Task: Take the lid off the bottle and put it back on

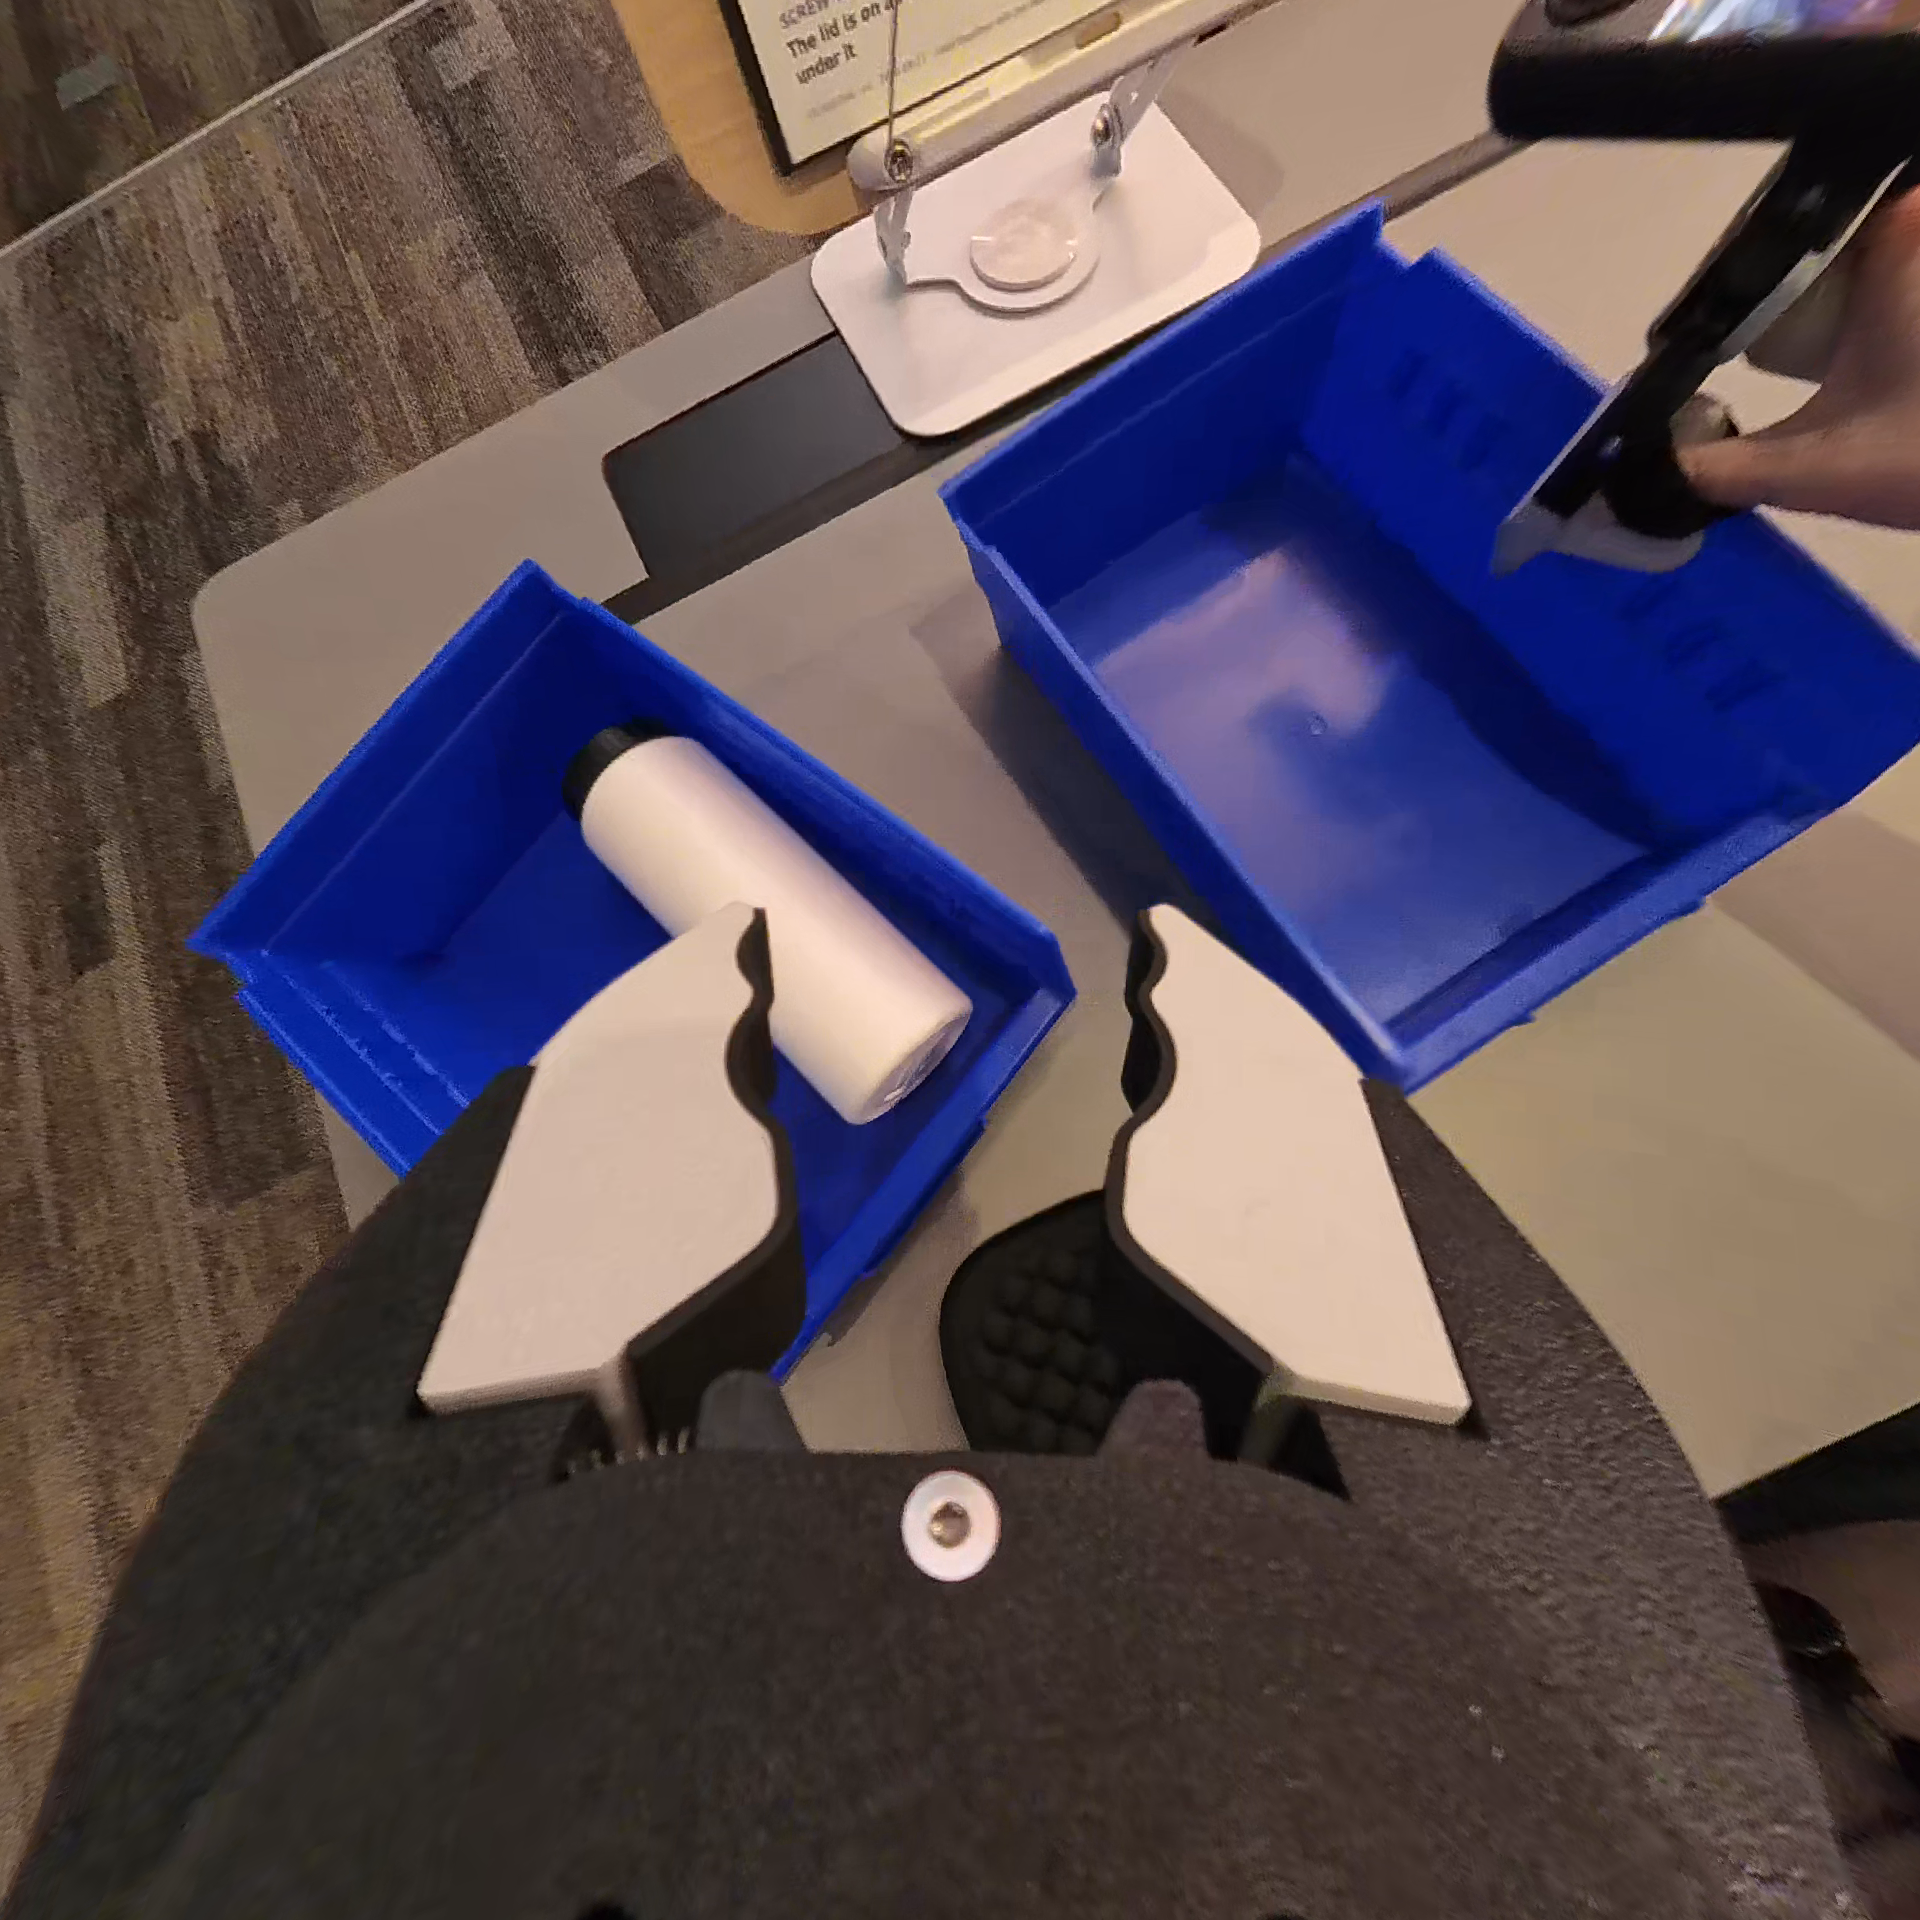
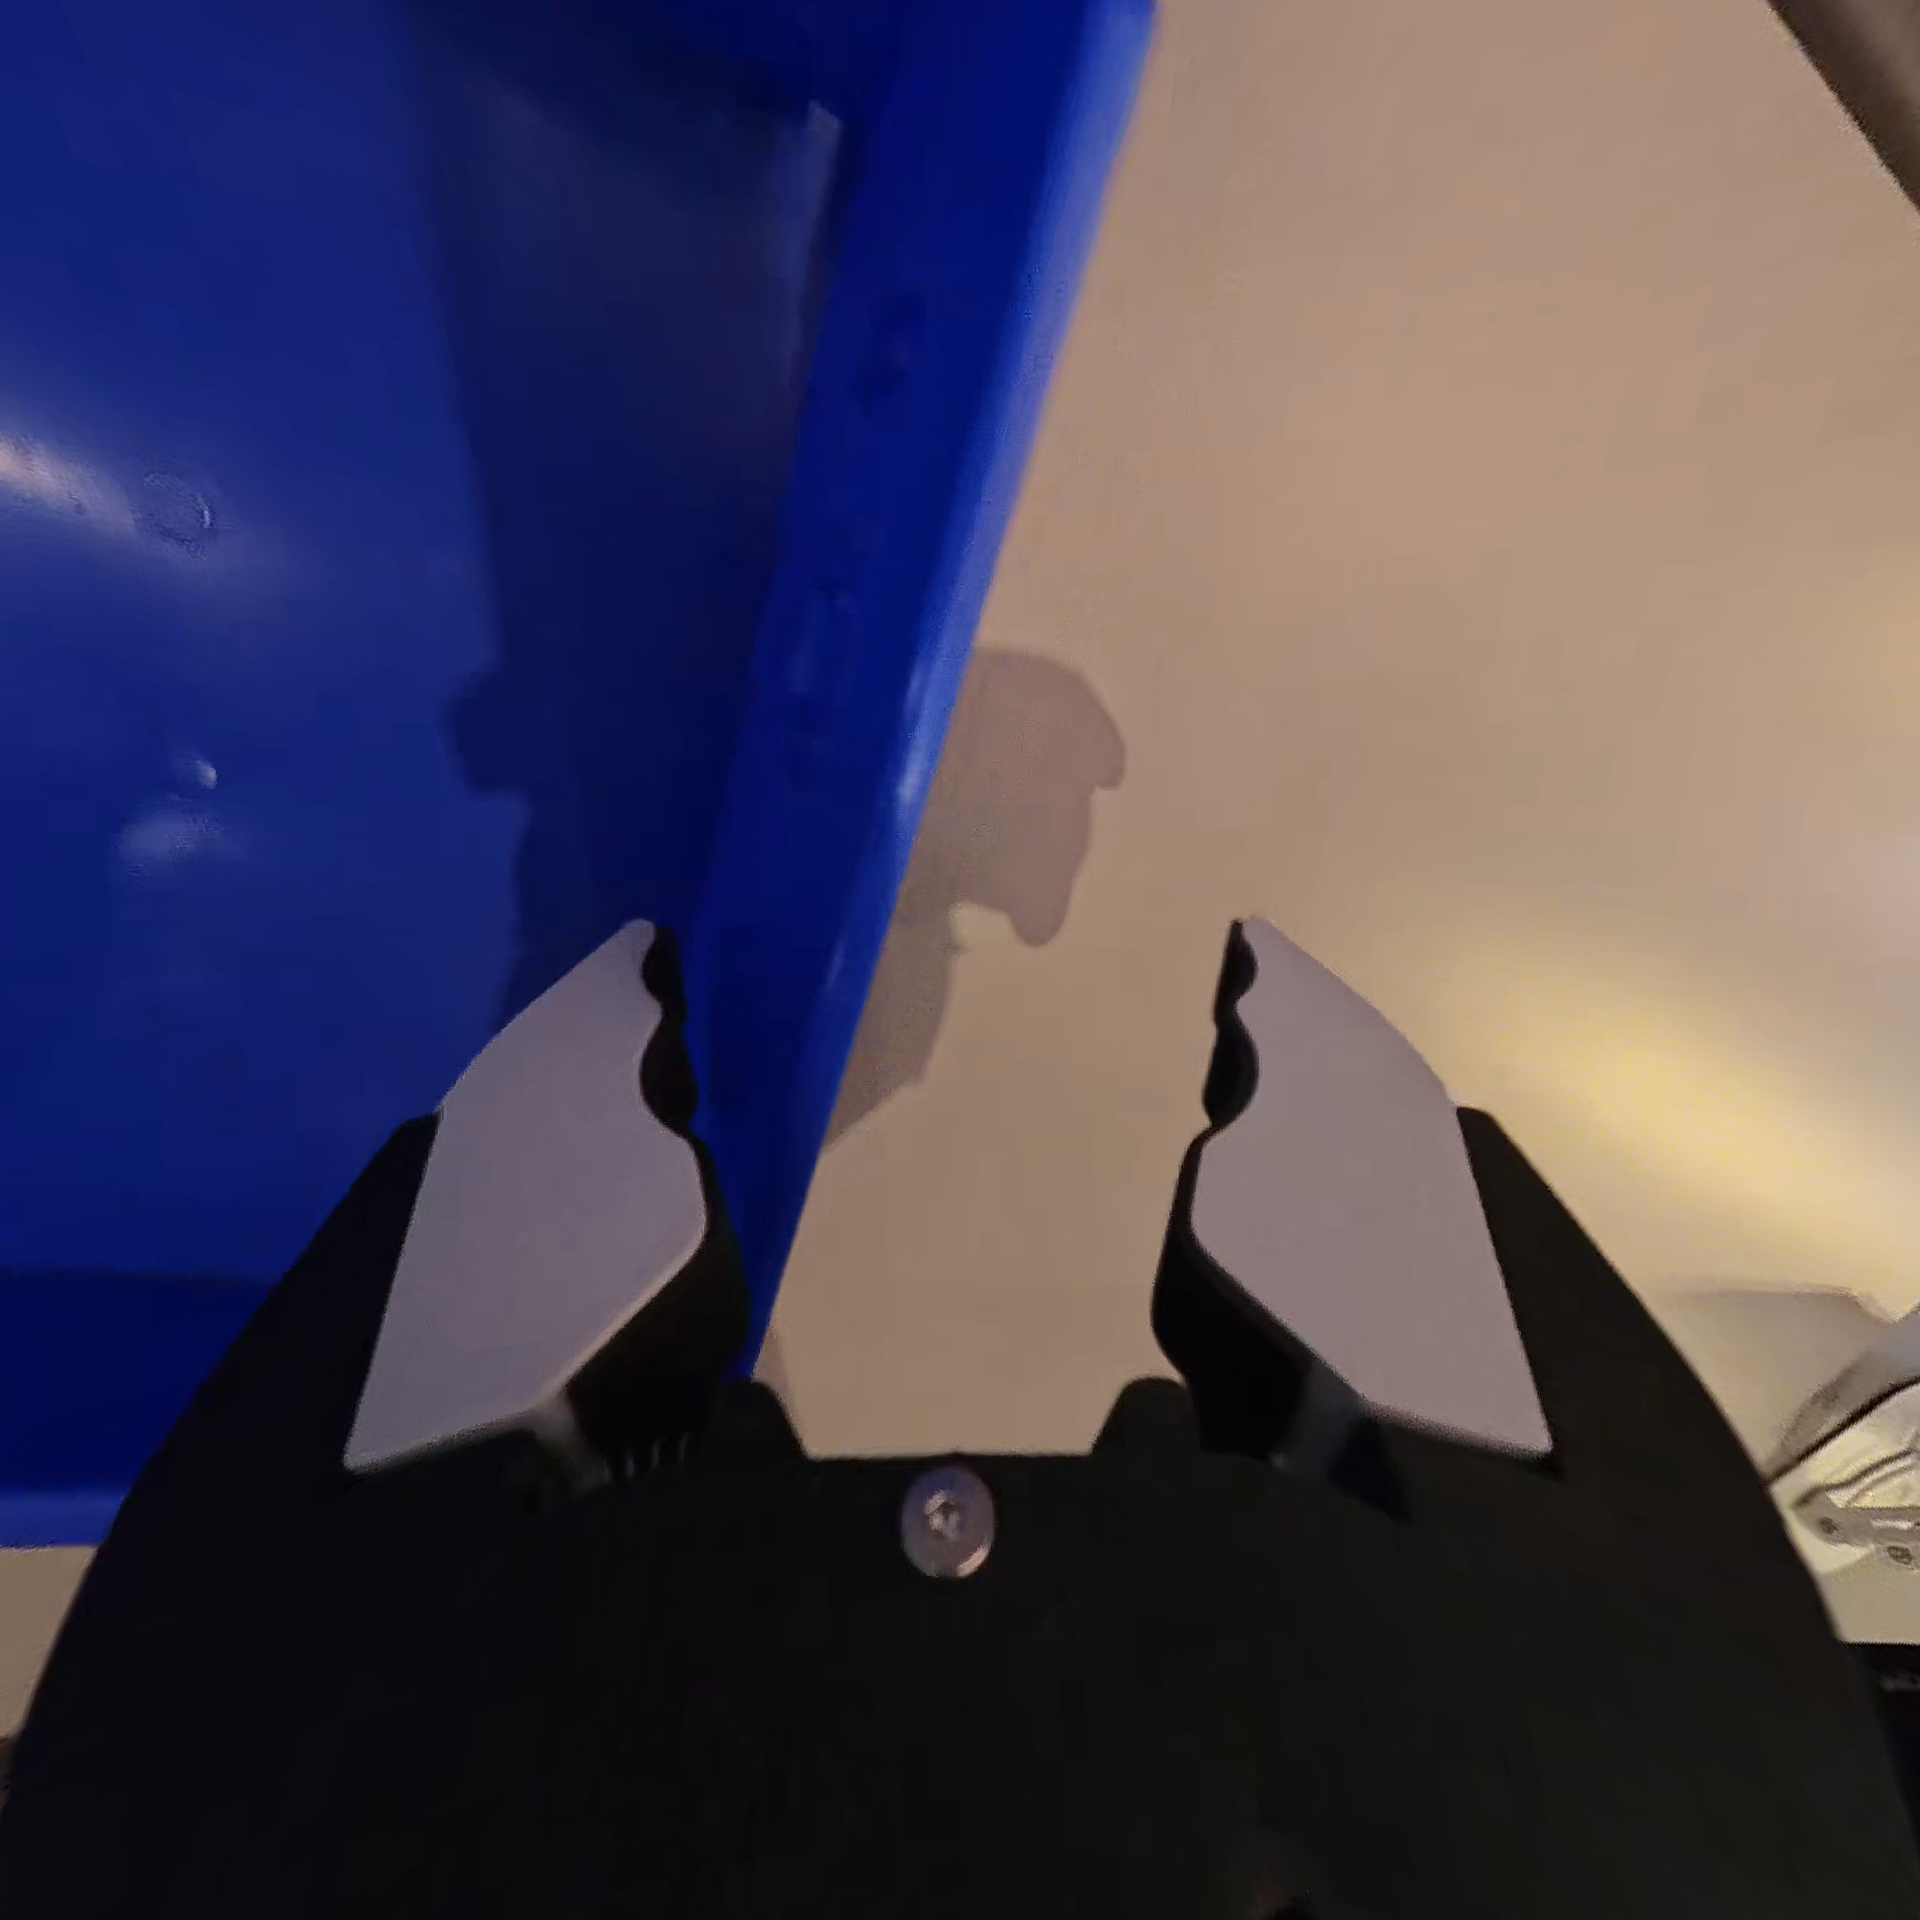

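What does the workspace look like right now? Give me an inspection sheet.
Surface: grey table, dark inset panel at its far edge.
Job's things: white bottle lying on its side in the smaller blue bin, black lid on.
Clutter: larger blue bin, nothing in it; white stand base behind.
Grippers: left gripper open above the smaller bin's near corner; right gripper open, straddling the larger bin's wall.
Cables: one thin wire at the stand.
Surroundings: patterned carpet.

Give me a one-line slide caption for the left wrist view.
Open left tongs hover above a capped white bottle lying in the smaller blue bin.
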A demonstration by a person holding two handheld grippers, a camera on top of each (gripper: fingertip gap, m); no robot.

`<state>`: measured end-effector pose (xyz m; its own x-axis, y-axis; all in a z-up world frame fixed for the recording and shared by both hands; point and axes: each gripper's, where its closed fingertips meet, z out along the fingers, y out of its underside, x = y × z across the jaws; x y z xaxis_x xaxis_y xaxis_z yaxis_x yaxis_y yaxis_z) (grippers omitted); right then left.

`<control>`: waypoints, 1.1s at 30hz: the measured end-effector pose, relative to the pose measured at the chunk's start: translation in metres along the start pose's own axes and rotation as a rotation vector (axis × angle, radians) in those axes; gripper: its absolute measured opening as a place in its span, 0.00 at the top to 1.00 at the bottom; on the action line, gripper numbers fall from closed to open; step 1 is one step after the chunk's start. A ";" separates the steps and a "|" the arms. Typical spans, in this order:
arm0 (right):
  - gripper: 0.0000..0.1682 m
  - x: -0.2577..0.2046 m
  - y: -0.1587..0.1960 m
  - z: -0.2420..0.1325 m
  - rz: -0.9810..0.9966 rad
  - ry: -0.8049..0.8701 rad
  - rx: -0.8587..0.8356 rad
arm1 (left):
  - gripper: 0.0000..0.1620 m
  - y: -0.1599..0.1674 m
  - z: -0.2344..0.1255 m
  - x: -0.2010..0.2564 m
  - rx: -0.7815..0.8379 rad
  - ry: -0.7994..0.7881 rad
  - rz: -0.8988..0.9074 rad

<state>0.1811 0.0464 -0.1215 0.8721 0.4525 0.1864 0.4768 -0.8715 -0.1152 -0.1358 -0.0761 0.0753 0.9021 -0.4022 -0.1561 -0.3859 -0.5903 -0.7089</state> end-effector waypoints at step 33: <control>0.95 0.269 0.185 0.043 0.513 -0.267 -0.033 | 0.51 0.079 0.042 -0.152 -0.208 -0.156 -0.442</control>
<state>0.5090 0.0148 -0.1349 0.9904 -0.0010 -0.1384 -0.0143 -0.9954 -0.0947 -0.2949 -0.0324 0.0142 0.9997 0.0173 0.0150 0.0228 -0.8137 -0.5809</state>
